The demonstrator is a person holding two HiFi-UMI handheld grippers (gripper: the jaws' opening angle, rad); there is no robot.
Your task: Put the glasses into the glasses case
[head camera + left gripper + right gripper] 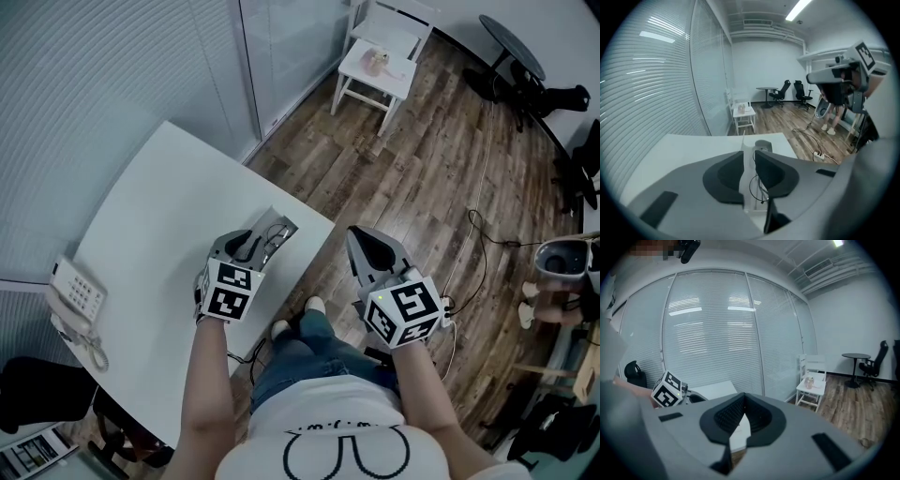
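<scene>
**Left gripper barely open at the case, right gripper closed and empty**

Head view: the left gripper hangs over the near corner of the white counter, its tips at a silvery glasses case whose lid looks raised. The right gripper is held off the counter's edge, above the wooden floor.

Left gripper view: the 2 jaws stand a narrow slit apart. In the slit shows a pale strip, probably part of the case, and the thin dark wire rims of the glasses just below. The pads do not seem to press on either.

Right gripper view: the jaws meet at their tips with nothing between them.

The glasses look light, springy and easily bent, with slippery lenses. The bridge or a hinge corner seems the safest hold.
</scene>
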